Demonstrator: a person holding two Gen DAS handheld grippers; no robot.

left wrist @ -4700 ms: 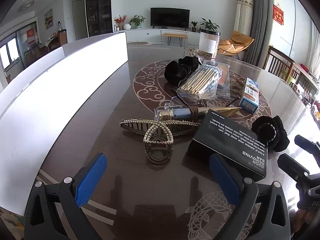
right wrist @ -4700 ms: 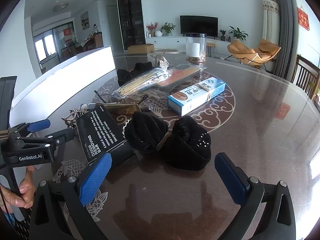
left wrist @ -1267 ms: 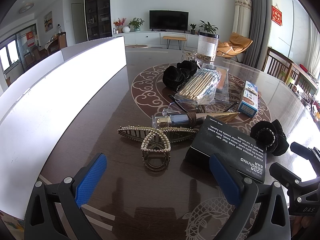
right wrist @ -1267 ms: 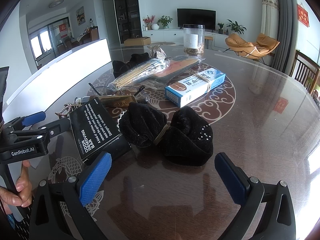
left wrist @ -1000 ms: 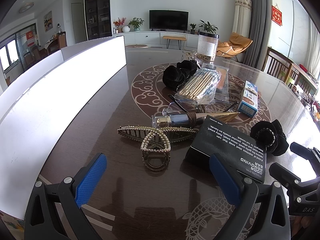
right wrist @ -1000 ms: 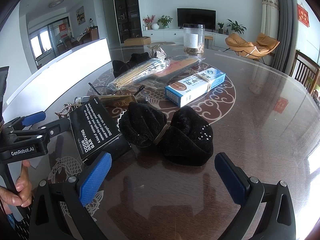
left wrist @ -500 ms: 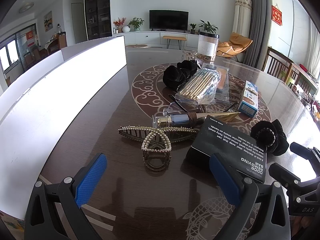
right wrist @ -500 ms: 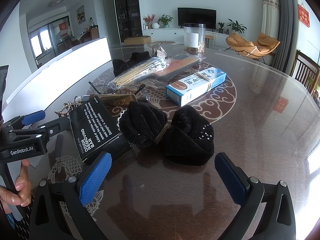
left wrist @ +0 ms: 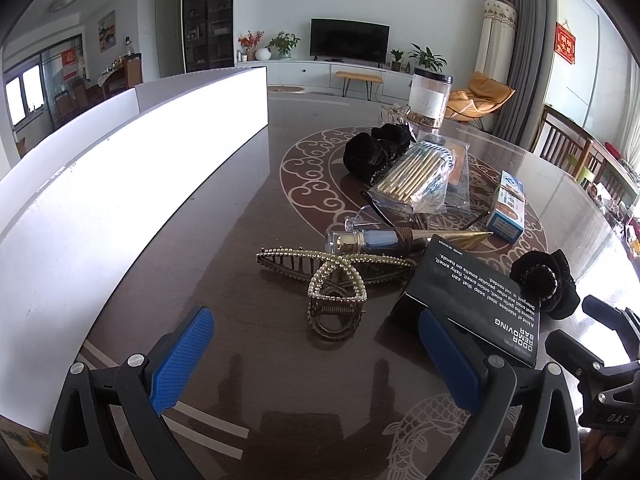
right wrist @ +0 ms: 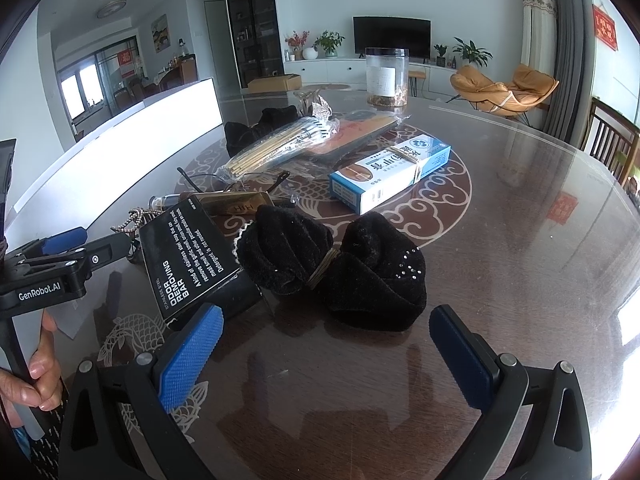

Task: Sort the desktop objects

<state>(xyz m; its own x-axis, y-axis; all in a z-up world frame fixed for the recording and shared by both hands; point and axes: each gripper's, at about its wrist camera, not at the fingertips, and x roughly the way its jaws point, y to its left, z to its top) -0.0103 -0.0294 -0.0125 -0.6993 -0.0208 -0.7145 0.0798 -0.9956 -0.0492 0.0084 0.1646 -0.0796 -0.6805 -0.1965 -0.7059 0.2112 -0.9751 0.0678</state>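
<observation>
My left gripper [left wrist: 316, 354] is open and empty, just short of a pearl hair claw [left wrist: 334, 280] on the dark table. A black box [left wrist: 478, 298] lies to its right, also in the right wrist view [right wrist: 190, 256]. My right gripper [right wrist: 326, 354] is open and empty, just short of a black velvet bow [right wrist: 332, 268], which shows in the left wrist view too [left wrist: 544, 282]. Farther back lie a small bottle [left wrist: 368, 240], a gold cone [left wrist: 460, 238], a bag of sticks [left wrist: 414, 176], a blue-white box [right wrist: 390, 172] and a second black bow [left wrist: 374, 150].
A long white box [left wrist: 120, 184] runs along the table's left side. A clear jar [right wrist: 387, 76] stands at the far side. The left gripper's body [right wrist: 52, 270] and the hand holding it show at the left of the right wrist view. Wooden chairs [left wrist: 568, 148] stand to the right.
Both grippers have stayed nearly still and open; the views have shifted only slightly. No object has moved.
</observation>
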